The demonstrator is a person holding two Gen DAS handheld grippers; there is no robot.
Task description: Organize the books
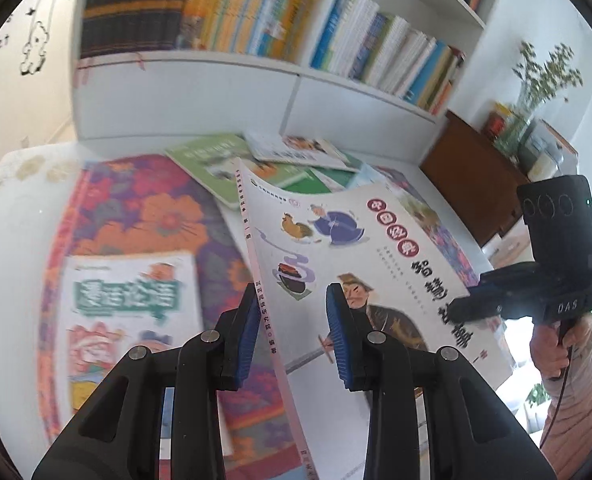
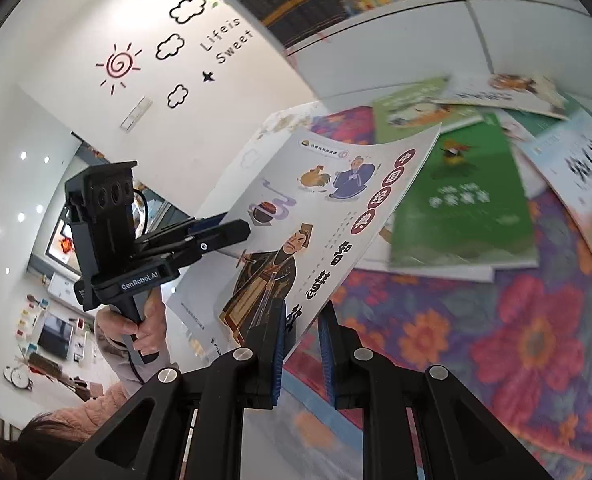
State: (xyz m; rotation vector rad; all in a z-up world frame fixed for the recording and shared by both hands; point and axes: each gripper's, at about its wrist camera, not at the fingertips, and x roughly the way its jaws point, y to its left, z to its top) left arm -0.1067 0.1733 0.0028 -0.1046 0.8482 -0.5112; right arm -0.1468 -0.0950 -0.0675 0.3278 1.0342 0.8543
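A white picture book point(image 1: 359, 248) is held above the tabletop point(image 1: 24, 216), clamped by the left gripper point(image 1: 292, 336) and the right gripper point(image 2: 301, 344).

Both wrist views look close down on one shared illustrated book point(image 1: 359, 264) from opposite edges.

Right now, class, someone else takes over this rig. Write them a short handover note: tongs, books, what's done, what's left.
Left tongs: shut on the white storybook at its spine edge.
Right tongs: shut on the same book's opposite edge.
The book is lifted off the flowered cloth.
Other loose books, including a green book, lie on the cloth below the bookshelf.
Done: one book picked up.
Left: shelve it, then the rest.
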